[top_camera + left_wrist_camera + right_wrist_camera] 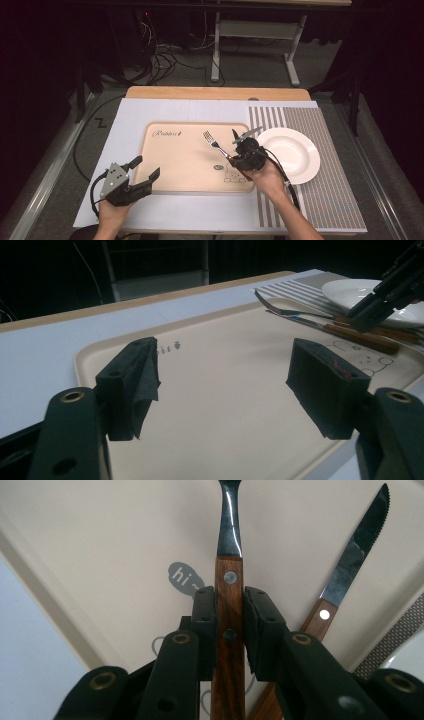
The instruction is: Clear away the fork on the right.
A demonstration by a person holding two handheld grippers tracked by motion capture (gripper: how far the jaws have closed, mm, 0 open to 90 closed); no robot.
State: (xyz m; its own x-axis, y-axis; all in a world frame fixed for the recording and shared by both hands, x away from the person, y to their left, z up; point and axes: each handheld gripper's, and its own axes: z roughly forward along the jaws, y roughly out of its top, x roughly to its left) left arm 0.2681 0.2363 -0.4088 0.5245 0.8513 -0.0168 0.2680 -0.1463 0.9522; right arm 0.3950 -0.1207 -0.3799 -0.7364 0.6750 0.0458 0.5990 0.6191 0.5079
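Right gripper (pixel 243 146) sits over the right part of the beige tray (pixel 170 170), held in the person's right hand (pixel 264 179). In the right gripper view its 2 black jaws are clamped on the wooden handle of a fork (pixel 229 605), pads flat against both sides of the wood just below the upper rivet. Metal neck of the fork runs up and out of the top edge of that view. From the high view the fork's tines (pixel 209 137) point up-left, away from the gripper, over the tray's middle; whether the tines touch the tray surface I cannot tell.

A knife (pixel 350 570) with a matching wooden handle and serrated blade lies on the tray just to the right of the fork in the right gripper view, angled, with its handle passing under the right jaw. It is near the tray's edge, next to the striped mat (pixel 305 150).

White plate (pixel 300 160) rests on the striped mat, just right of the right gripper.

Left gripper (pixel 139 172) is held in the left hand (pixel 112 212) at the tray's near-left corner. Its jaws stand wide apart, with nothing between them; the tray shows through the gap in the left gripper view.

Tray carries a "Rabbit" print (pixel 167 133) and a small cartoon figure.
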